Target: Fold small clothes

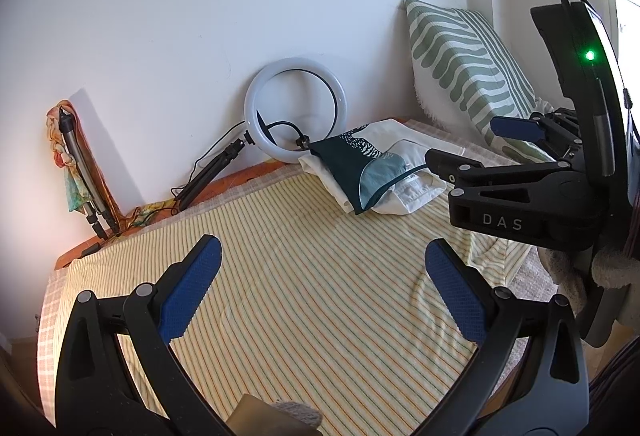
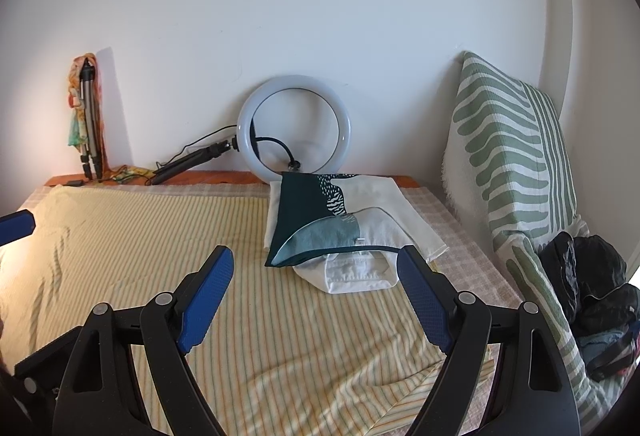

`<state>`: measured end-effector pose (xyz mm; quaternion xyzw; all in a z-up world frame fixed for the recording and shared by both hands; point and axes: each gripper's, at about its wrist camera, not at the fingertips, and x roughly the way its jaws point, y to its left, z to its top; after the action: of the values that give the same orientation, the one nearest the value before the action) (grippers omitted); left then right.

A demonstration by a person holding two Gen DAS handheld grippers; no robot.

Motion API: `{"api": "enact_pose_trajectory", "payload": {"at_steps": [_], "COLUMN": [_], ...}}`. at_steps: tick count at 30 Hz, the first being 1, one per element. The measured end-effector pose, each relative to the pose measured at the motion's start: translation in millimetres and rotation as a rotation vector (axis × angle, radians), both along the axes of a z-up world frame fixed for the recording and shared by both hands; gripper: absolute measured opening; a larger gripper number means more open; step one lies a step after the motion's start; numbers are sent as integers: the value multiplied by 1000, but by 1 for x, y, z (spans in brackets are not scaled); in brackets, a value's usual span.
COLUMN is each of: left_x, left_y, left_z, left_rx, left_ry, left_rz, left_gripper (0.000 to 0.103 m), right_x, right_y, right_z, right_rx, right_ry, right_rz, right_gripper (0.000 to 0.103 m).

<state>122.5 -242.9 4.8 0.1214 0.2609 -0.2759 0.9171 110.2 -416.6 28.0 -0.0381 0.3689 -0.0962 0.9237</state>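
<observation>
white wall (image 2: 320, 16) behind a bed (image 2: 460, 232) – ring light (image 2: 294, 130), green-striped pillow (image 2: 508, 156)

Spread claw (image 2: 316, 294) above striped cloth (image 2: 160, 236)

place: we read it as a home bedroom | cues: bed (image 2: 200, 236) under striped sheet, green-patterned pillow (image 2: 508, 156) on white wall, ring light (image 2: 294, 128), folded clothes pile (image 2: 340, 232)

The bed (image 2: 224, 192) carries a yellow striped cloth (image 2: 160, 248) spread wide over its checked cover (image 2: 464, 248). At the far right of the cloth lies a stack of folded clothes (image 2: 340, 232), teal-patterned over white. A green-striped pillow (image 2: 516, 164) leans at the right edge.
</observation>
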Motion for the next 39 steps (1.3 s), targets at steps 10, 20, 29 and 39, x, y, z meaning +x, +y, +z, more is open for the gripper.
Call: {"api": "enact_pose_trajectory", "payload": {"at_steps": [10,20,29,39], "left_x": [-1,-3,-4,-4], "left_y": [0,-1,-1,-1], "left_z": [2,3,5,6], "left_rx": [-2,-3,-4,-4], "left_ry": [-3,-6,-8,-9], "left_rz": [0,-3,-3,-1], "left_gripper": [103,103,103,103], "right_x": [-1,-2,-2,-1], "right_y": [0,1,2,2], "right_z": [0,-1,-2,-2], "right_rx": [1,4,9,10], "right_ry": [2,3,7,7], "right_rz": [0,1,4,5], "right_gripper": [84,84,84,84]}}
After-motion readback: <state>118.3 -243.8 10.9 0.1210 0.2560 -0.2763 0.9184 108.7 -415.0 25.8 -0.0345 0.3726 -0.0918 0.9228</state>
